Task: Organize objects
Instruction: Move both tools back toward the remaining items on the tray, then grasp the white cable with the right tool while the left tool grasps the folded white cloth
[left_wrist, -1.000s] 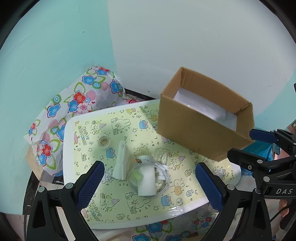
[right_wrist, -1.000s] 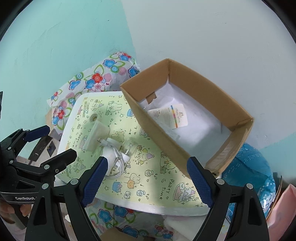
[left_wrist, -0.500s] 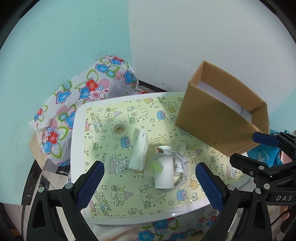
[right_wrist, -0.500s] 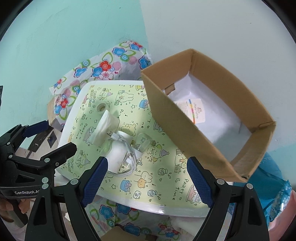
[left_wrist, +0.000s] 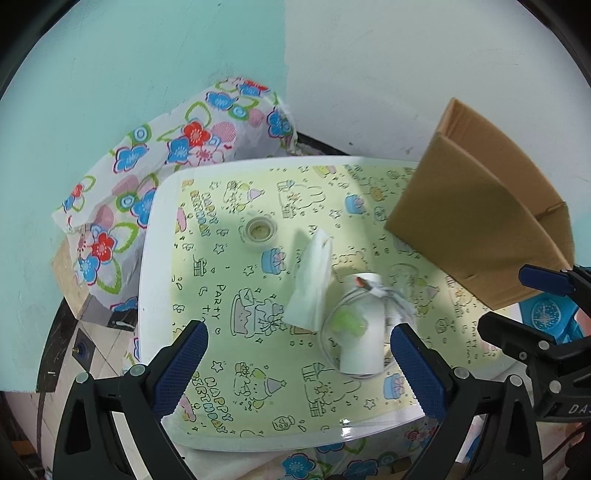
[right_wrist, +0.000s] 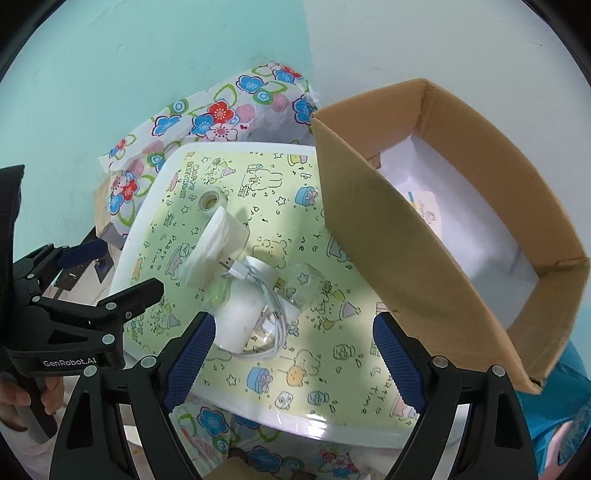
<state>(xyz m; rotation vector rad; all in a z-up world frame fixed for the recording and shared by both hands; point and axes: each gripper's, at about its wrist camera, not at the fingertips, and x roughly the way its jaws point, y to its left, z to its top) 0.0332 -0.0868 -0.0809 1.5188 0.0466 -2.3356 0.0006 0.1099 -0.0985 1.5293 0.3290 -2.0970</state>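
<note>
Both grippers are hovering above a small white surface (left_wrist: 155, 258) covered with a yellow cartoon-print sheet, and neither is touching anything. The left gripper (left_wrist: 299, 363) is standing wide open with nothing between its blue-padded fingers; in the right wrist view it is appearing at the left edge, held in a hand (right_wrist: 16, 400). The right gripper (right_wrist: 293, 360) is likewise standing wide open and empty. Lying near the middle of the surface is a white cylindrical device (left_wrist: 364, 332) on its side, with a coiled white USB cable (right_wrist: 273, 321) draped over and around it. A folded white tissue (left_wrist: 312, 286) is resting against the device on its left. A small roll of clear tape (left_wrist: 258, 229) is lying flat beyond the tissue, apart from it. A clear rounded plastic item (right_wrist: 304, 284) is sitting just beside the device on its right; what it is cannot be determined. An open cardboard box (right_wrist: 417, 236) is occupying the right side of the surface, lined with white paper, with a printed card (right_wrist: 424, 210) lying inside. A flower-print cloth (left_wrist: 147, 177) is bunched against the wall behind the surface.
</note>
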